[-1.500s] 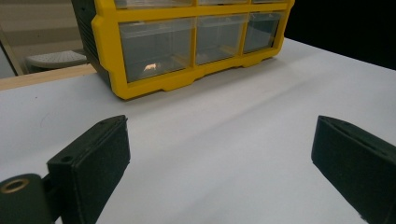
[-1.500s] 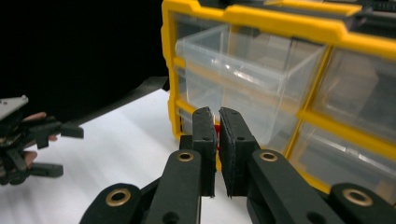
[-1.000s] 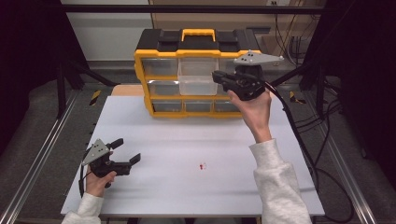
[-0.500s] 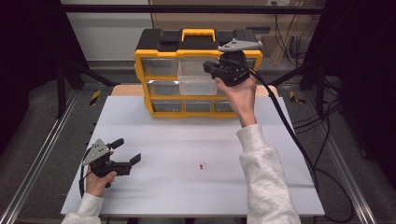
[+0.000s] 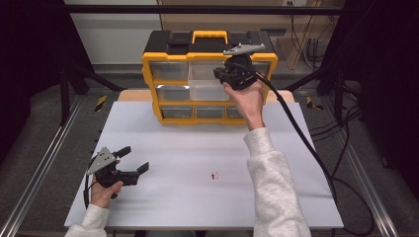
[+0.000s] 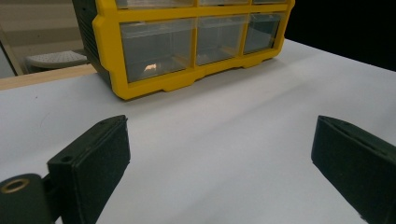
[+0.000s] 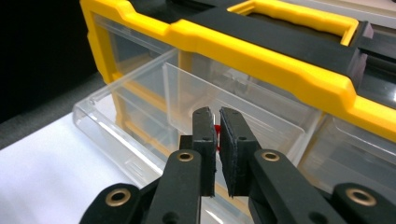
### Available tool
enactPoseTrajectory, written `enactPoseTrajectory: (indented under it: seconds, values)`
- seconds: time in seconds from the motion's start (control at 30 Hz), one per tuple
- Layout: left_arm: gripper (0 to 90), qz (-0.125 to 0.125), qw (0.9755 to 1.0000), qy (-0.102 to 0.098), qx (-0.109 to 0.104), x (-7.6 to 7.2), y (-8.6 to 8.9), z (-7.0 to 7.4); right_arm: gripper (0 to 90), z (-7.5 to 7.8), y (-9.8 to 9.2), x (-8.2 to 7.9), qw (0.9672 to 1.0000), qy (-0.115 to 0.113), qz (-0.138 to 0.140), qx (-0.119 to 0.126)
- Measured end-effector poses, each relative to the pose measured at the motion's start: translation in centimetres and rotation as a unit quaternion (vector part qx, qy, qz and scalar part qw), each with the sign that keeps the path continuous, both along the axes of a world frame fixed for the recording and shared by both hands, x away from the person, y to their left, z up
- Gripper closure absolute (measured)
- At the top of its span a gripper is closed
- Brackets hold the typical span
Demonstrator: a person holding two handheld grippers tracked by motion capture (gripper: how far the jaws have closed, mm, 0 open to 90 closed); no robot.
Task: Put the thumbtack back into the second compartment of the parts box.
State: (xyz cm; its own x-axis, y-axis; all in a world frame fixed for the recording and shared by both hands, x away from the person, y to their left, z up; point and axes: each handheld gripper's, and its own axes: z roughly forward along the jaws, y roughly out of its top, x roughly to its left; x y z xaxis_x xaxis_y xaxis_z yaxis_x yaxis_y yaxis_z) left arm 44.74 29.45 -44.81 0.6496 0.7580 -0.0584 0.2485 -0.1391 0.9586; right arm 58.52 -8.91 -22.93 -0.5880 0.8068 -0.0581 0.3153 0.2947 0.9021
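A yellow and black drawer organizer (image 5: 207, 49) stands at the table's far edge. Its top middle clear drawer (image 5: 205, 89) is pulled out. My right gripper (image 5: 223, 74) is held over that open drawer (image 7: 140, 116). In the right gripper view its jaws (image 7: 215, 119) are nearly closed on a small red piece (image 7: 216, 135), just above the drawer's inside. Another small red piece (image 5: 214, 175) lies on the white table. My left gripper (image 5: 134, 160) rests at the front left with its jaws wide apart (image 6: 219, 149) and nothing between them, facing the organizer's bottom drawers (image 6: 196, 42).
The white tabletop (image 5: 197, 148) stretches between the organizer and the front edge. A black cable (image 5: 301, 133) trails from the right gripper off the table's right side. Metal rails (image 5: 44, 163) run along both sides.
The right gripper has moved left and farther back, from in front of the organizer's right side to over the open middle drawer. The left gripper has stayed put.
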Motion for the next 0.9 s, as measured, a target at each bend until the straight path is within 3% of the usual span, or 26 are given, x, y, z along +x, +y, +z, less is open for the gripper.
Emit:
enactPoseTrajectory:
  seconds: [0.1,0.13,0.2,0.23,0.27,0.3,0.33,0.47,0.5,0.67,0.9]
  values:
    - [4.2,0.0,1.0,0.0,0.001,0.0,0.0,0.0,74.7,0.1,-0.1,0.0,1.0,0.0,-0.008,0.0]
    - [4.2,0.0,1.0,0.0,0.001,0.0,0.0,0.0,67.4,0.2,-0.2,-0.2,0.9999,-0.011,-0.012,0.005]
    - [4.2,0.0,1.0,0.0,0.0,0.0,0.0,0.0,66.1,0.4,-0.4,-0.3,0.9997,-0.017,-0.013,0.01]
    - [4.2,0.0,1.0,0.0,0.0,0.0,0.0,0.0,58.0,0.8,-0.7,-0.8,0.9992,-0.031,-0.012,0.023]
    - [4.2,0.0,1.0,0.0,0.0,0.0,0.0,0.0,58.0,0.8,-0.7,-0.8,0.9992,-0.031,-0.012,0.023]
    - [4.2,0.0,1.0,0.0,0.0,0.0,0.0,0.0,49.5,1.3,-1.1,-1.4,0.9981,-0.049,-0.013,0.036]
    - [4.2,0.0,1.0,0.0,0.0,0.0,0.0,0.0,49.5,1.3,-1.1,-1.4,0.9981,-0.049,-0.013,0.036]
    - [4.2,0.0,1.0,0.0,0.0,0.0,0.0,0.0,26.9,1.8,-1.8,-2.9,0.9951,-0.078,-0.014,0.06]
    - [4.2,0.0,1.0,0.0,0.0,0.0,0.0,0.0,16.7,1.8,-2.2,-3.7,0.9943,-0.084,-0.015,0.065]
    - [4.2,0.001,1.0,0.0,0.001,0.0,0.0,0.0,9.3,1.4,-2.9,-5.2,0.9938,-0.088,-0.008,0.068]
    - [4.2,0.001,1.0,0.0,0.002,0.0,-0.1,0.0,7.0,-0.2,-4.3,-7.5,0.9927,-0.088,0.01,0.081]
